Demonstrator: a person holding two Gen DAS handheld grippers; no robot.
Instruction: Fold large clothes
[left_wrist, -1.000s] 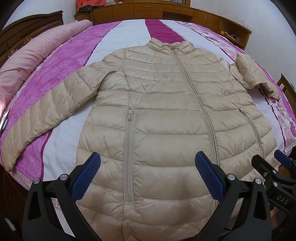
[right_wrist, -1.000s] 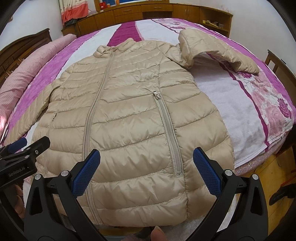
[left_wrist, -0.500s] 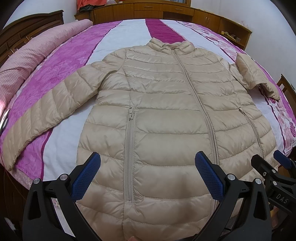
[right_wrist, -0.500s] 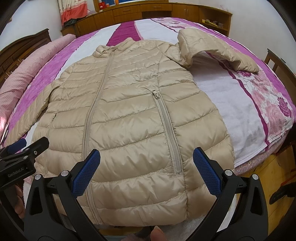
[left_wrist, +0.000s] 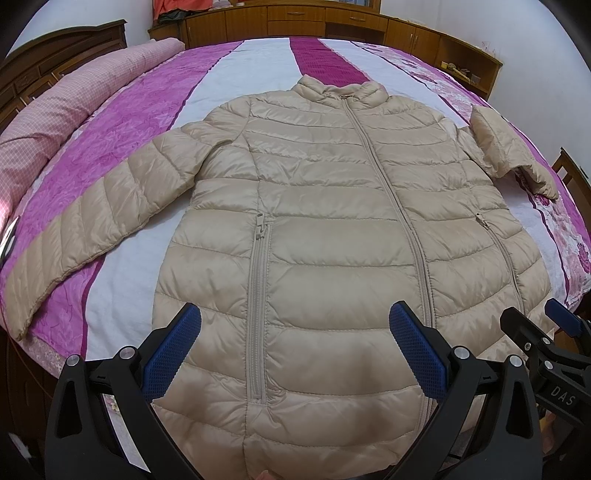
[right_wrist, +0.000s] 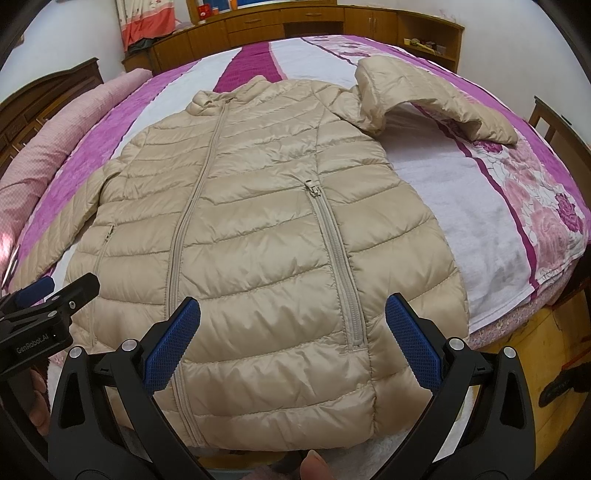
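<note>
A beige quilted puffer jacket (left_wrist: 325, 229) (right_wrist: 266, 240) lies front up and zipped on the bed, collar at the far end. One sleeve (left_wrist: 96, 221) stretches out flat to the left. The other sleeve (right_wrist: 424, 96) is bent and humped up at the right. My left gripper (left_wrist: 294, 349) hovers open over the hem's left half, nothing between its blue pads. My right gripper (right_wrist: 292, 341) hangs open over the hem's right half, near the pocket zipper (right_wrist: 340, 273). Each gripper shows at the edge of the other's view.
The bed (left_wrist: 155, 92) has a purple, white and floral striped cover. A pink rolled quilt (left_wrist: 55, 118) lies along its left side. Wooden cabinets (left_wrist: 332, 18) line the far wall, and a wooden chair (right_wrist: 554, 122) stands at the right. Bare floor (right_wrist: 535, 332) shows at the bed's right edge.
Both views have drifted very slightly; the jacket and both open grippers stay as they were.
</note>
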